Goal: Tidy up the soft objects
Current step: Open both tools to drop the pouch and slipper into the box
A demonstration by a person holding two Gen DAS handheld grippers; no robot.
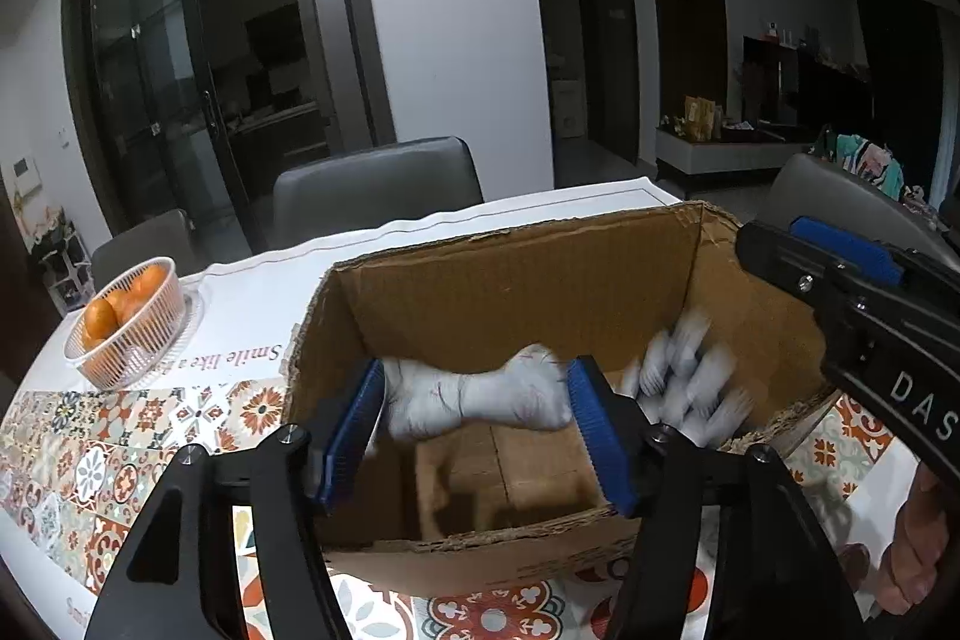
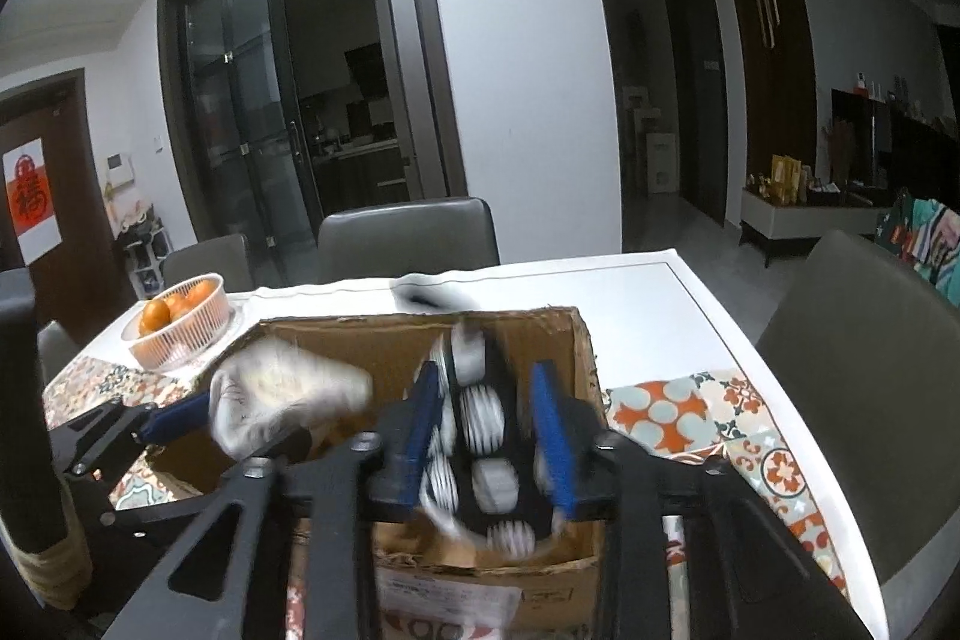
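Observation:
An open cardboard box stands on the table. My left gripper hovers over its near side, jaws open, with a white soft bundle lying crosswise between the blue pads, blurred and not squeezed. My right gripper is open above the box's right part. A black-and-white striped soft item is smeared with motion between and below its pads, free of them. In the left wrist view that item is inside the box, under the right gripper.
A white basket of oranges stands left of the box on a patterned tablecloth. Grey chairs line the far side of the table and another its right side. A hand grips the right tool. A dark object lies behind the box.

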